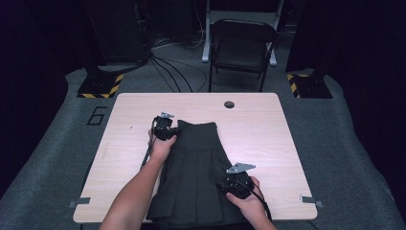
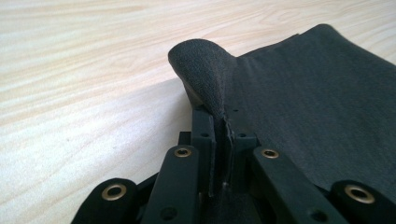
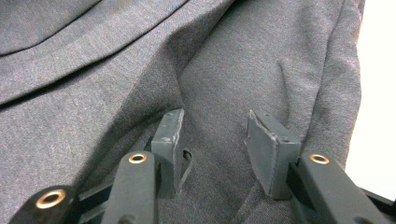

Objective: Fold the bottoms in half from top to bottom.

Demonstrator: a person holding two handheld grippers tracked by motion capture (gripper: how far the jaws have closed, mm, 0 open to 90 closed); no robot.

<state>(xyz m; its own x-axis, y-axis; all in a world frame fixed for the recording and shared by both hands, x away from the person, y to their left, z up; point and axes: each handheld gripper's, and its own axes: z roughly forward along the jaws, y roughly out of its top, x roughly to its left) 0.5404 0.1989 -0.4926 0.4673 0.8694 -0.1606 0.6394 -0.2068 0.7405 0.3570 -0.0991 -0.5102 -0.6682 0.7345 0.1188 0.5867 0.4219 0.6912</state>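
Observation:
A dark grey pleated skirt lies flat on the wooden table, waistband at the far end, hem at the near edge. My left gripper holds the waistband's left corner. In the left gripper view the left gripper has its jaws pressed together on a raised fold of the skirt. My right gripper rests over the skirt's right side near the hem. In the right gripper view the right gripper is open, its pads spread above the skirt, nothing pinched between them.
A round cable hole sits near the table's far edge. A black folding chair stands behind the table, with cables on the floor. Bare wood lies left and right of the skirt.

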